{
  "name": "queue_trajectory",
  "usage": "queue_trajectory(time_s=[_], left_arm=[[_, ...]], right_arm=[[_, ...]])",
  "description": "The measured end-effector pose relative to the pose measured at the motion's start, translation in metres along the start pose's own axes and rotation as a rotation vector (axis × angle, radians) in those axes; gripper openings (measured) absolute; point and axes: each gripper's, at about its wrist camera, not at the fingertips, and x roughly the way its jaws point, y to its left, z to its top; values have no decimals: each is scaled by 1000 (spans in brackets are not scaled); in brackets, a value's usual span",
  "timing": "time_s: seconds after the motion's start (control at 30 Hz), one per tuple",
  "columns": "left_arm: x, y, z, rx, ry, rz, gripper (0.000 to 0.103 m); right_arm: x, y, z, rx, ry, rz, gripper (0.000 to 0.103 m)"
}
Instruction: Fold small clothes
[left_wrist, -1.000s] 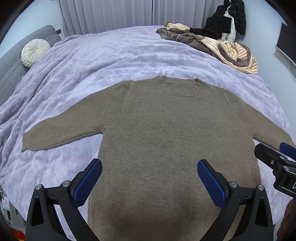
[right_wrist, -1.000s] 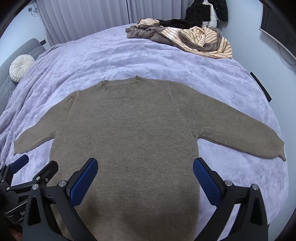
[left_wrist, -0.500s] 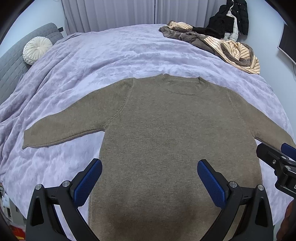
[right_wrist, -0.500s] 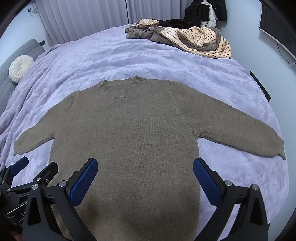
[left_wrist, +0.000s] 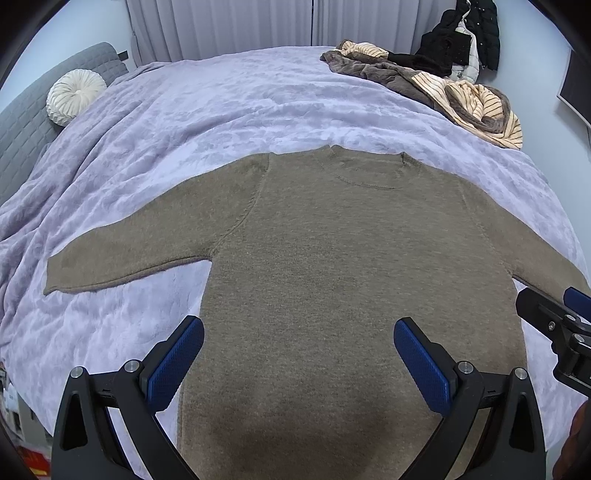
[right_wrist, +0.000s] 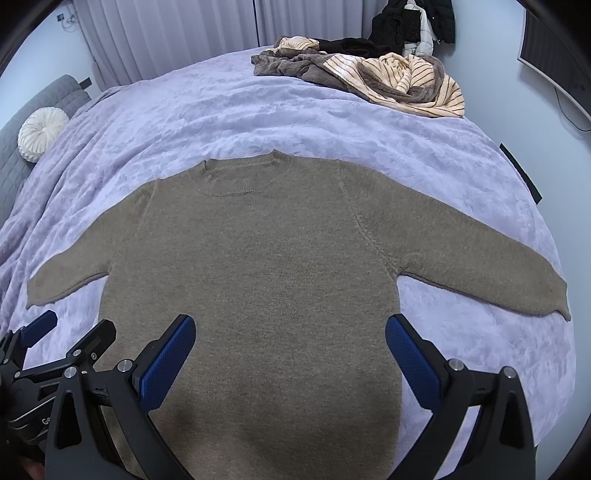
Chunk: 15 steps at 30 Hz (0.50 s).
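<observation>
A brown knit sweater (left_wrist: 332, 266) lies flat and face up on the lilac bedspread (left_wrist: 221, 110), sleeves spread to both sides. It also shows in the right wrist view (right_wrist: 258, 266). My left gripper (left_wrist: 298, 354) is open and empty, held above the sweater's lower body near its left side. My right gripper (right_wrist: 290, 350) is open and empty above the lower body near its right side. The right gripper shows at the right edge of the left wrist view (left_wrist: 554, 325). The left gripper shows at the lower left of the right wrist view (right_wrist: 55, 354). The sweater's hem is hidden below both views.
A pile of brown and striped clothes (right_wrist: 369, 77) lies at the far right of the bed, with dark garments (right_wrist: 410, 29) behind it. A round white cushion (left_wrist: 75, 96) rests against the grey headboard (left_wrist: 22, 129) at the left. Curtains hang behind the bed.
Both views have shifted slightly, so the sweater sits a little lower in the left wrist frame. Both grippers stay open and the sweater has not moved.
</observation>
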Motion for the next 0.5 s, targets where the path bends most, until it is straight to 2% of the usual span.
queue_trajectory(time_s=[0.5], left_arm=[[4,-1,1,0,6,-3,103]], right_arm=[[7,-1,1,6,6,-9,102]])
